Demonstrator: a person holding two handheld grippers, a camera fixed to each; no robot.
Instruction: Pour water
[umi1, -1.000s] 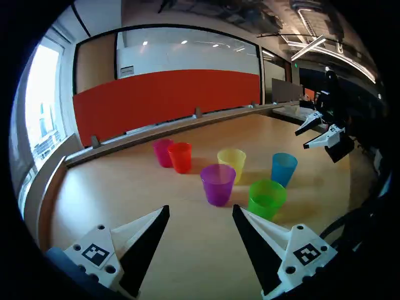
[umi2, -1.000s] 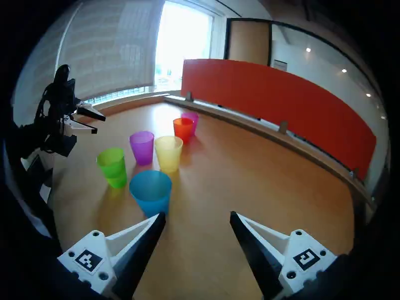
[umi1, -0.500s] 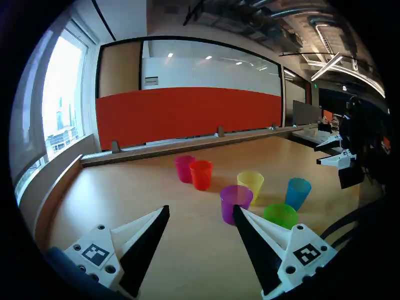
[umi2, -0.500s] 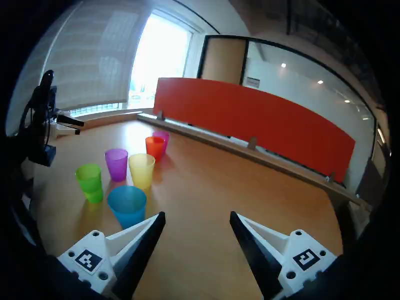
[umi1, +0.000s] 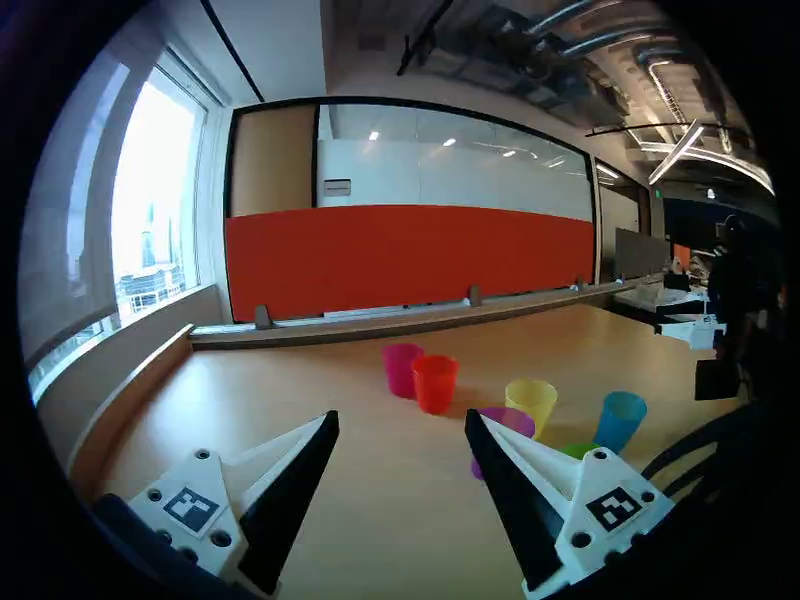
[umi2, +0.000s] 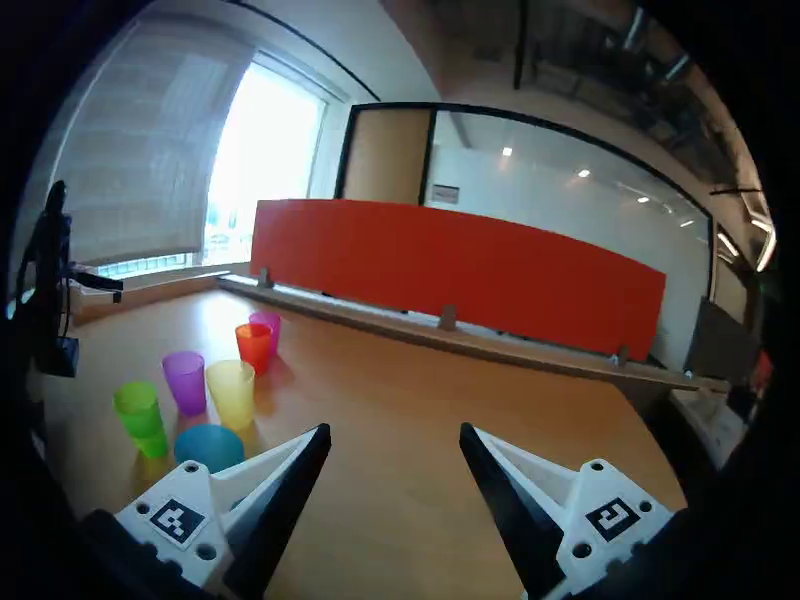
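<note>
On the wooden table (umi2: 480, 400), six bright cups (umi2: 230, 392) upright, clustered, left gripper (umi1: 400, 415), right gripper (umi2: 393, 428), fingers spread, holding nothing.

both low over table (umi1: 300, 400), facing shared cups (umi1: 435, 383)

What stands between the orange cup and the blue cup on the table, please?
The yellow cup stands between the orange cup and the blue cup, seen in the left gripper view.

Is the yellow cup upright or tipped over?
Upright. The yellow cup stands on its narrow base on the table, open rim up. Whether it holds water I cannot tell.
</note>
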